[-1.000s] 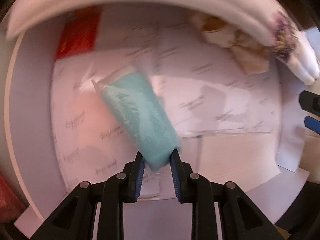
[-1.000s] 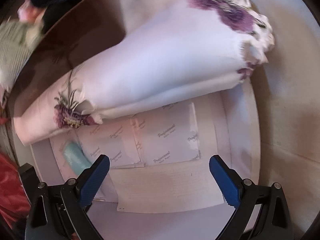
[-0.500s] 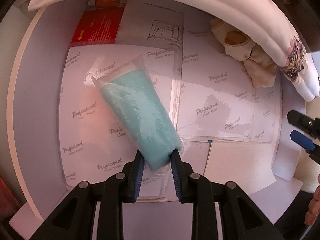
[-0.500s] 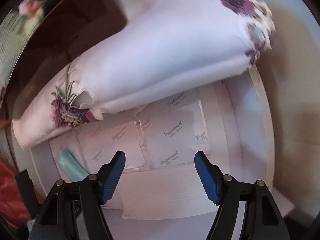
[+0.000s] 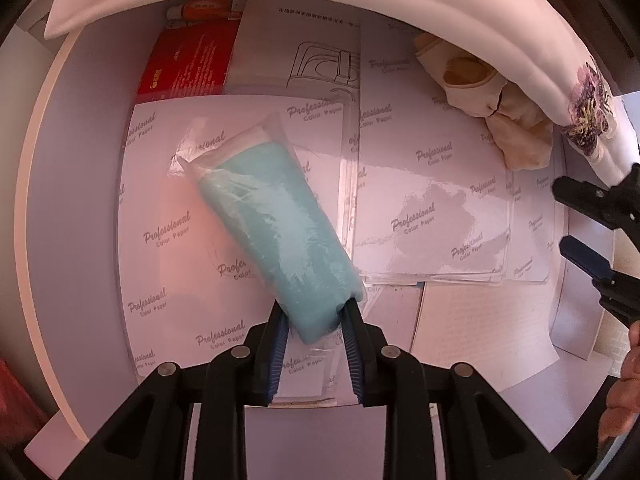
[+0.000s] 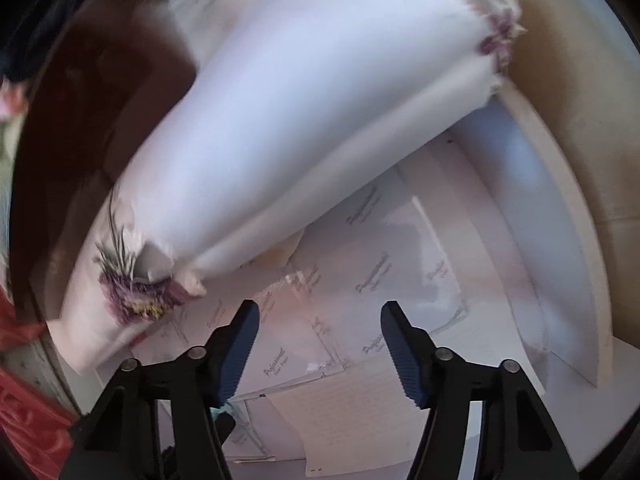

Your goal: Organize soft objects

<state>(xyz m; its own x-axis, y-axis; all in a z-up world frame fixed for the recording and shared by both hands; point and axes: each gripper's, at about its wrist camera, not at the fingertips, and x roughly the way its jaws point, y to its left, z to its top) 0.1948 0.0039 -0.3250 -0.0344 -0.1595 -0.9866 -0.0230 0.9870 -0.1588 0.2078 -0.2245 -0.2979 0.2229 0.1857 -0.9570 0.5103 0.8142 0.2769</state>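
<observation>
A teal cloth roll in a clear plastic bag (image 5: pixel 276 236) lies on white paper packs inside a white drawer (image 5: pixel 52 208). My left gripper (image 5: pixel 314 322) is shut on the roll's near end. A white folded cloth with purple flowers (image 6: pixel 304 128) hangs over the drawer's back edge; it also shows in the left wrist view (image 5: pixel 520 32). My right gripper (image 6: pixel 318 316) is open and empty in front of it, and shows at the right edge of the left wrist view (image 5: pixel 588 220). A crumpled beige cloth (image 5: pixel 492 108) lies at the drawer's back right.
Packs of "Professional Color Paper" (image 5: pixel 432 216) cover the drawer floor. A red booklet (image 5: pixel 188 60) and a printed sheet (image 5: pixel 316 40) lie at the back left. A red object (image 6: pixel 24 416) sits outside the drawer on the left. Dark brown furniture (image 6: pixel 92 80) stands behind.
My right gripper has narrowed its opening and moved closer to the flowered cloth. My left gripper stays shut on the teal roll and has barely shifted.
</observation>
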